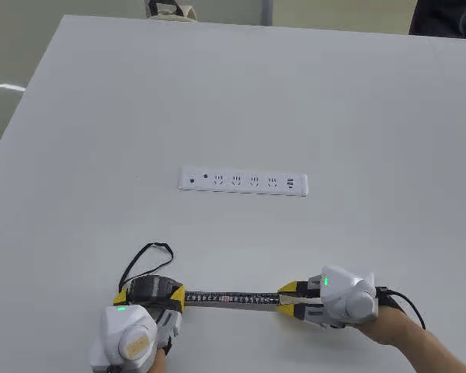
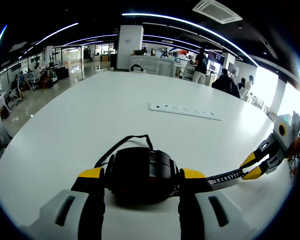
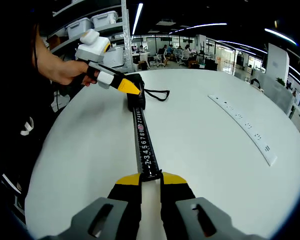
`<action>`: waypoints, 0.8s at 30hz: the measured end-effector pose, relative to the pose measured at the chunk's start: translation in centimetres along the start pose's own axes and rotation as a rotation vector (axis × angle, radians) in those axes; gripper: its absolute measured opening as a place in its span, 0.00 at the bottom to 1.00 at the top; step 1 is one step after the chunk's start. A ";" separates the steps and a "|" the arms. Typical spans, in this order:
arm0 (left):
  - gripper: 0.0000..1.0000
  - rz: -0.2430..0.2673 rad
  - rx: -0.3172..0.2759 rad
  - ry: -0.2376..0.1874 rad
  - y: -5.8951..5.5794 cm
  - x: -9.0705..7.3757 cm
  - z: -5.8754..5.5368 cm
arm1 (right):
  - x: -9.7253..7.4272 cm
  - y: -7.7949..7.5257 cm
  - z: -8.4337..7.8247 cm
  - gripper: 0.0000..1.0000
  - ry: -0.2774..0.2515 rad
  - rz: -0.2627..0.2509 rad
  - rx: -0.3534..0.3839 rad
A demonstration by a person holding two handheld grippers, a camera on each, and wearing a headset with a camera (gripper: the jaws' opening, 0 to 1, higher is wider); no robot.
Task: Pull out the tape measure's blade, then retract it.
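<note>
A black tape measure (image 1: 151, 289) lies on the white table near its front edge, and my left gripper (image 1: 149, 296) is shut on its case. The left gripper view has the case (image 2: 140, 172) between yellow-tipped jaws, left gripper (image 2: 142, 174). Its black blade (image 1: 231, 298) stretches right along the table to my right gripper (image 1: 286, 298), which is shut on the blade's end. In the right gripper view the blade (image 3: 143, 142) runs from the right gripper (image 3: 150, 179) to the case (image 3: 136, 98), held by the left gripper (image 3: 129, 88). A black wrist strap (image 1: 146, 256) loops behind the case.
A white power strip (image 1: 243, 181) lies across the middle of the table, well beyond the tape. The table (image 1: 241, 93) is bare white around it. The table's left edge (image 1: 19, 109) drops to the floor. People and desks stand far behind.
</note>
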State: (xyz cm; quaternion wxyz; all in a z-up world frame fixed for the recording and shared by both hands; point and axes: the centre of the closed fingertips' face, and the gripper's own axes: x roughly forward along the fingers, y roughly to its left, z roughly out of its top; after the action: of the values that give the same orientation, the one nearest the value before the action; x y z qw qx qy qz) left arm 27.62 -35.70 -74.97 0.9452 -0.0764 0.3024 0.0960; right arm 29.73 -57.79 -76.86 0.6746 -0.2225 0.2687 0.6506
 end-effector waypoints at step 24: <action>0.55 -0.026 -0.030 0.007 0.0 -0.3 0.3 | 3.6 0.3 2.4 0.11 -0.021 0.002 -0.019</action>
State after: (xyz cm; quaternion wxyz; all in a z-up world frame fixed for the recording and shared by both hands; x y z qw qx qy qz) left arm 27.59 -35.65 -74.56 0.9441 -0.0949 0.3032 0.0882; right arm 29.67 -53.53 -77.38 0.6746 -0.2219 0.2557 0.6560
